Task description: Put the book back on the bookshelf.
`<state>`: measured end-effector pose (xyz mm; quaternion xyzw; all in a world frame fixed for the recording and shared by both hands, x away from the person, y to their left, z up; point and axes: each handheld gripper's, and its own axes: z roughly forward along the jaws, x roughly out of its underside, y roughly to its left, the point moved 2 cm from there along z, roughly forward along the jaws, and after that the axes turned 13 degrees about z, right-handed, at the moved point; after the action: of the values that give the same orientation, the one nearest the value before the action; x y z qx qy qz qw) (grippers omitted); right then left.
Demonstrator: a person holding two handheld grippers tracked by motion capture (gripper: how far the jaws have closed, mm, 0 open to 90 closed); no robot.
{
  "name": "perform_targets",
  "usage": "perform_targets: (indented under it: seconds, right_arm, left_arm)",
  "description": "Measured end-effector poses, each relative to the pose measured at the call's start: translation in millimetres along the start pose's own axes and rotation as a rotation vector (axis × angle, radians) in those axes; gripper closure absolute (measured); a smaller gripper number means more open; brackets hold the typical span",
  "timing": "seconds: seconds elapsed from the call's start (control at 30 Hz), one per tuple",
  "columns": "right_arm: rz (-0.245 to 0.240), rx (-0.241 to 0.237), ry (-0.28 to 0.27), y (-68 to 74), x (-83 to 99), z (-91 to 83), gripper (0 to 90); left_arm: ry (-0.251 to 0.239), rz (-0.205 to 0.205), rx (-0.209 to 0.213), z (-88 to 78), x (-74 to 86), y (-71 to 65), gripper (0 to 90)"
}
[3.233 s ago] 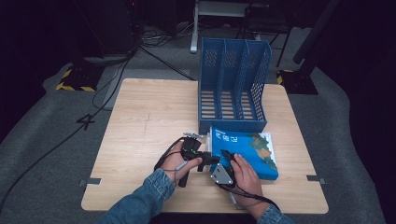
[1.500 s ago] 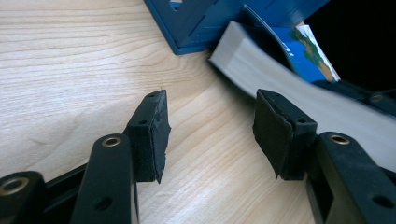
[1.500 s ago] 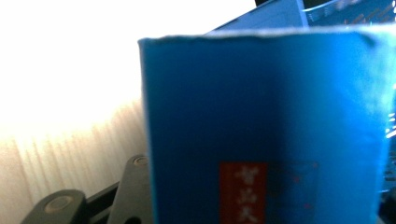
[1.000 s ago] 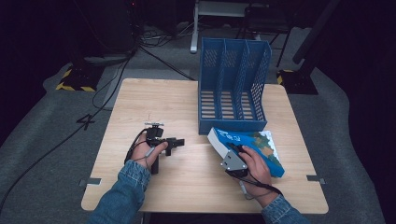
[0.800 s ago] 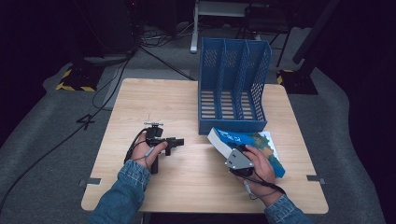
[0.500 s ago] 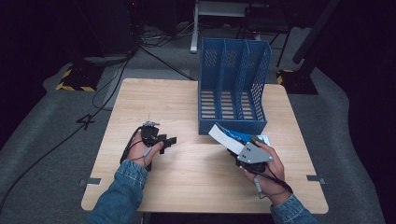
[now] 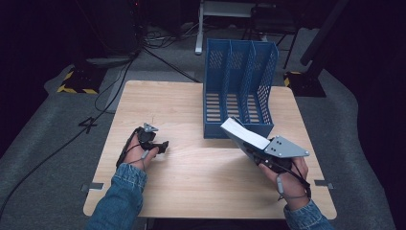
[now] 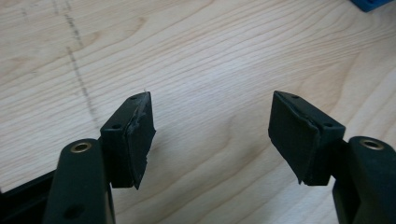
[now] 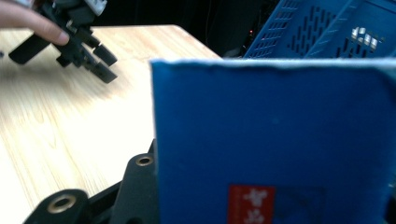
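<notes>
A blue book point(image 7: 242, 136) with white page edges hangs tilted above the table, its far edge raised toward the blue file rack point(image 7: 239, 91). My right gripper point(image 7: 257, 154) is shut on the book's near end, under its grey plate. In the right gripper view the blue cover point(image 9: 275, 140) stands close in front, with the rack point(image 9: 322, 32) behind it. My left gripper point(image 7: 160, 146) rests low over the table's left side, well apart from the book. Its jaws have just been opening and nothing is between them point(image 8: 212, 135).
The wooden table point(image 7: 191, 187) has bare room in the middle and along its front. The three-slot rack stands at the back right. Cables and dark stands lie on the floor beyond the table.
The right hand has lifted the book off the table and tipped it up. The left hand has drawn away to the left, and its jaws stand wider.
</notes>
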<state>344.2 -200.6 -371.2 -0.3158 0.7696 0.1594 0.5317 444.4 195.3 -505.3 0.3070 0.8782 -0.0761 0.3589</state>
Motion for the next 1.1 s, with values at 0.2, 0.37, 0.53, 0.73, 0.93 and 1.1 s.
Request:
perform_targets:
  seconds: [0.2, 0.37, 0.53, 0.73, 0.93, 1.1]
  right_arm:
    - [0.036, 0.005, -0.017, -6.0, -6.8, -7.3, 61.3]
    - [0.066, -0.008, -0.019, -11.2, -13.6, -13.7, 61.3]
    - [0.1, -0.019, -0.025, -18.2, -24.9, -19.4, 61.3]
    - [0.162, -0.043, -0.024, -26.1, -36.5, -21.8, 61.3]
    - [0.177, -0.039, -0.017, -29.0, -51.9, -23.7, 61.3]
    - [0.199, -0.057, -0.015, -32.4, -65.0, -24.6, 61.3]
  left_arm:
    - [0.025, 0.013, -0.022, 1.3, 8.0, 10.6, 28.7]
    - [0.011, 0.012, -0.038, 0.4, 15.5, 22.2, 28.1]
    - [-0.022, 0.026, -0.036, 2.7, 19.7, 27.4, 21.3]
    - [-0.017, 0.036, -0.023, 3.8, 19.3, 28.9, 17.5]
    - [0.0, 0.026, -0.036, 6.8, 16.5, 28.9, 13.0]
    - [0.002, 0.02, -0.04, 7.5, 15.9, 28.1, 11.2]
